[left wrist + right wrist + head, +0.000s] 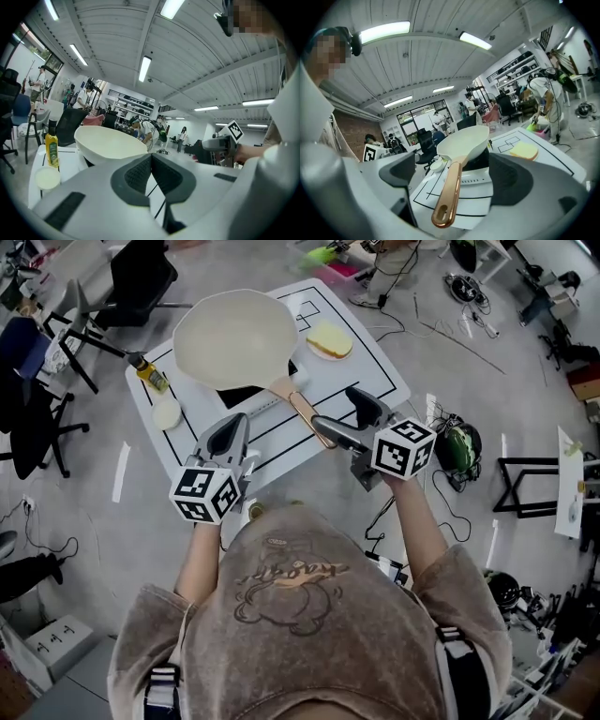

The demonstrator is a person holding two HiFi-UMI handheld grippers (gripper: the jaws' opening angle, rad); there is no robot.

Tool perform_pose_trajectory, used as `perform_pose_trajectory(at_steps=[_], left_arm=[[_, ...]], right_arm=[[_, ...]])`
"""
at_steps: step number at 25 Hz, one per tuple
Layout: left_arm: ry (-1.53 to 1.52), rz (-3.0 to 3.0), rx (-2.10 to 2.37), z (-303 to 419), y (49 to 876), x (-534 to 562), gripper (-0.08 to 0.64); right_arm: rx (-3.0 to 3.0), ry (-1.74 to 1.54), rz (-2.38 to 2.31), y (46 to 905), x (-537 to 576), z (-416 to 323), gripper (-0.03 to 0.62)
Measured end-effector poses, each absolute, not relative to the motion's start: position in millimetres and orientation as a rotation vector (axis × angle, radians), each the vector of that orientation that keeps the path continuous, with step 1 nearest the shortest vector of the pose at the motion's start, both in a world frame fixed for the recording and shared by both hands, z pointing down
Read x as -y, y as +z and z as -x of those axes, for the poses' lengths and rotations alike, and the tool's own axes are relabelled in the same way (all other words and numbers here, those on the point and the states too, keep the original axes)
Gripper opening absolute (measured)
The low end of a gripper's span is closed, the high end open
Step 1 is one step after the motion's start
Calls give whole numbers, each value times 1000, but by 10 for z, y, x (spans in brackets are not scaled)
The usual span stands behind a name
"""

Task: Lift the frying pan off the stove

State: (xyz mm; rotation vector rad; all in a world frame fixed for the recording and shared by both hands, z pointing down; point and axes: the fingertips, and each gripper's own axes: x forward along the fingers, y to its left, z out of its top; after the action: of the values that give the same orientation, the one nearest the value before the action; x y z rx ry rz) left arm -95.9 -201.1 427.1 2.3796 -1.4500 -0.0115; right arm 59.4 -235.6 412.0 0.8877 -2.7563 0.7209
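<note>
The round, cream-white frying pan sits on the black stove. Its smooth coppery handle lies untouched between the right gripper's wide-apart jaws. The left gripper's ribbed dark pads meet, empty, short of the pan.

This is a robotics lab or workshop hall. It has a bare grey concrete floor strewn with loose black cables and black wheeled office chairs. A ribbed white metal ceiling carries long tube lights, with stocked shelving racks behind.
</note>
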Motion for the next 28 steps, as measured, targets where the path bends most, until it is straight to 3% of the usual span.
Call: perform_pose_trajectory(at_steps=[20,28], left_arm=[[-67,-2339,1432,1084,4393,2037,8],[-87,-2332,1421,1147,4405,2069,8]], right_arm=[[2332,849,-475,4832,2528,114,442],[2227,897,-370,5040,2425,252,378]])
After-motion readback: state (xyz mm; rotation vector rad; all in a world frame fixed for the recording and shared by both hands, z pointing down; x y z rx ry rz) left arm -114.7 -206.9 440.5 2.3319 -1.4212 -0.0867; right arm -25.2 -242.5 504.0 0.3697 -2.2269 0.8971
